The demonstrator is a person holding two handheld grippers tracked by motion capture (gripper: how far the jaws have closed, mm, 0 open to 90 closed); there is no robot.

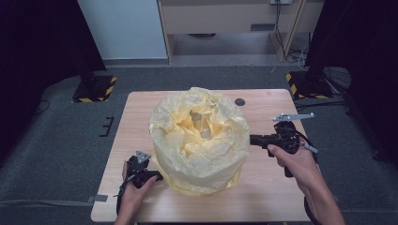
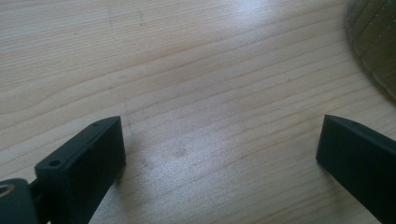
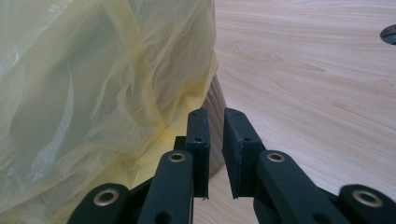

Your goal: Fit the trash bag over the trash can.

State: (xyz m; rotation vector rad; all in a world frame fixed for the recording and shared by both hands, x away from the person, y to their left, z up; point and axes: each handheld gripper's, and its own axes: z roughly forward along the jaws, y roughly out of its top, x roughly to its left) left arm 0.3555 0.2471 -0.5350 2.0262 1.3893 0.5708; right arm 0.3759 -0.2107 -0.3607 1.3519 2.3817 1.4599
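A crumpled yellow plastic bag (image 1: 199,140) lines and drapes over a round bin in the middle of the wooden table (image 1: 267,197). My left gripper (image 1: 157,177) lies low at the bag's lower left. Its jaws stand wide open (image 2: 219,140) over bare wood, and the bin's ribbed wall (image 2: 373,46) is at the upper right. My right gripper (image 1: 252,139) points at the bag's right side. Its jaws (image 3: 215,114) are a narrow gap apart with nothing between them, just short of the bag (image 3: 93,93) and the bin's wall (image 3: 215,100) under the bag's hem.
A dark round hole (image 1: 240,101) sits in the table behind the bag; it also appears as a dark spot (image 3: 390,33) far right. Two stands with yellow-black striped bases (image 1: 94,89) (image 1: 305,84) flank the table's far corners. Wooden furniture (image 1: 225,18) stands behind.
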